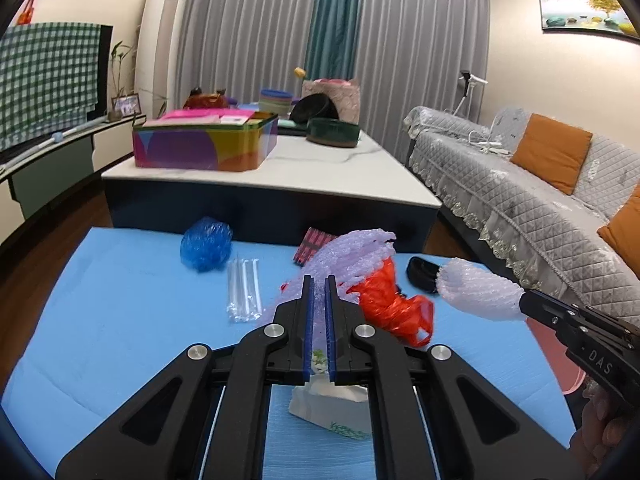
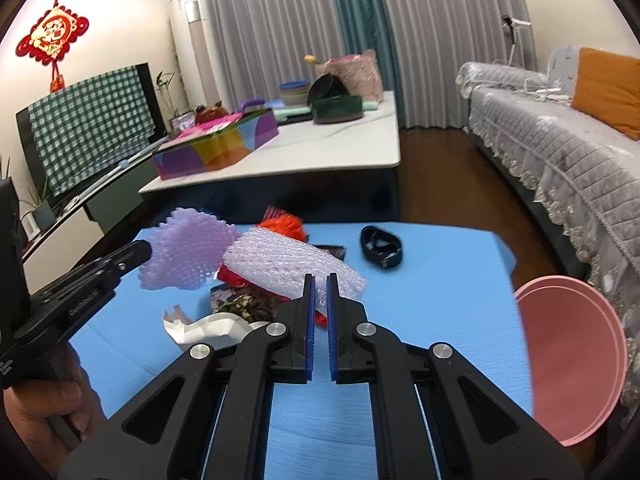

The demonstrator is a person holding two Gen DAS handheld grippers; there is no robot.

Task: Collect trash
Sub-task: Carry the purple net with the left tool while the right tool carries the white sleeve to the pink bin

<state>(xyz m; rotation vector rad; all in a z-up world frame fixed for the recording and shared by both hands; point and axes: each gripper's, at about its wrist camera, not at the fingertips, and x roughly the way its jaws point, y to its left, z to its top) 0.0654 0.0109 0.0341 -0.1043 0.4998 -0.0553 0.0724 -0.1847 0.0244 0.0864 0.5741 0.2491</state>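
1. My left gripper is nearly pressed together, pinching the lilac foam net sleeve; in the right wrist view that sleeve hangs fanned out from its tips, off the blue mat.
2. My right gripper is likewise almost closed, pinching the white foam net sleeve; in the left wrist view it sticks out from the tips like a ribbed tube, clear of the mat.
3. Both sleeves are soft, meshed foam with a bumpy honeycomb surface: one flattened and frilly at the edge, the other rolled.
4. The other trash lies on the mat: a crinkled red plastic bag beside my left fingers, a scrunched blue plastic bag near the far edge, and clear wrapped straws just below it.
5. A torn white paper packet sits partly behind my left gripper's frame, its print hard to read.
6. A black looped band lies apart on the right.
7. A pink round rim is cut off beyond the mat's edge; I cannot tell what it belongs to.
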